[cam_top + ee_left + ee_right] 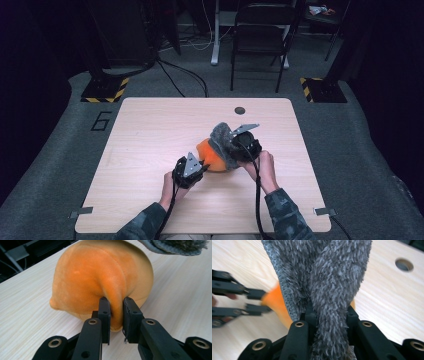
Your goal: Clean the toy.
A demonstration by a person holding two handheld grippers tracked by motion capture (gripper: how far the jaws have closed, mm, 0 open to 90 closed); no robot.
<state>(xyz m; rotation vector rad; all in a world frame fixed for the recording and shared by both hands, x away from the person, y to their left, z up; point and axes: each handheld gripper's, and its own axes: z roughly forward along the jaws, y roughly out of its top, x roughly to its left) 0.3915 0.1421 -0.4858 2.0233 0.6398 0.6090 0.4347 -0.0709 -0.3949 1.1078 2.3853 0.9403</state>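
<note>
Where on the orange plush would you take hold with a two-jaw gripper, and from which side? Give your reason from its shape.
Grip the raised fold at the near end of the orange plush, coming in low from the person's side, as the left gripper does. The body is round and too wide for the jaws; the fold is narrow, soft, and fits between them.

Two grippers work over one wooden table: the left gripper at about seven o'clock of the table's middle and the right gripper at about four o'clock. Between them lie one orange plush toy and one grey fuzzy cloth. Beyond the table, toward one o'clock, stands one dark folding chair; two black-and-yellow striped bases sit at eleven and two o'clock.
</note>
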